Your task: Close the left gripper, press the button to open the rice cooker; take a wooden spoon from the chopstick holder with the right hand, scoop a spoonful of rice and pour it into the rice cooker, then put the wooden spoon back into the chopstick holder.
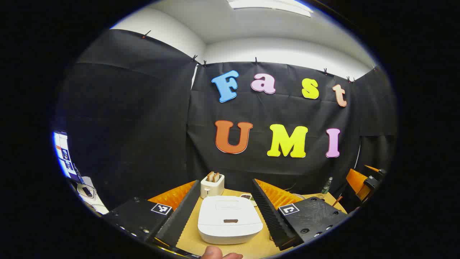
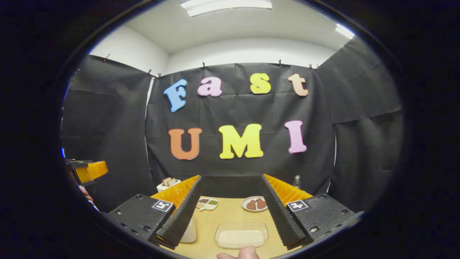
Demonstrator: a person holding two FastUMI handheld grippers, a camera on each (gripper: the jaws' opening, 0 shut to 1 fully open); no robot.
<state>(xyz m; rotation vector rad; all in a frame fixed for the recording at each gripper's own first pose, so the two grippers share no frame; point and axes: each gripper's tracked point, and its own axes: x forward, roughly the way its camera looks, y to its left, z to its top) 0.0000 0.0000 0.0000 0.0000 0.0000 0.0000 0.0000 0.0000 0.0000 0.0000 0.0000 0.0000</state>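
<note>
Cooker (image 1: 230,219): lid down, nothing done.
Left tongs (image 1: 226,212): mine, spread, empty.
Right tongs (image 2: 233,212): spread, empty, no spoon.

Left gripper (image 1: 227,207) path: fingers spread wide, rice cooker (image 1: 229,219) squarely ahead, toaster (image 1: 212,185) just behind it.
Right gripper (image 2: 230,208) path: open bench (image 2: 230,216), then clear tray (image 2: 241,234); plate (image 2: 254,204) and divided dish (image 2: 207,203) stand farther back.
</note>
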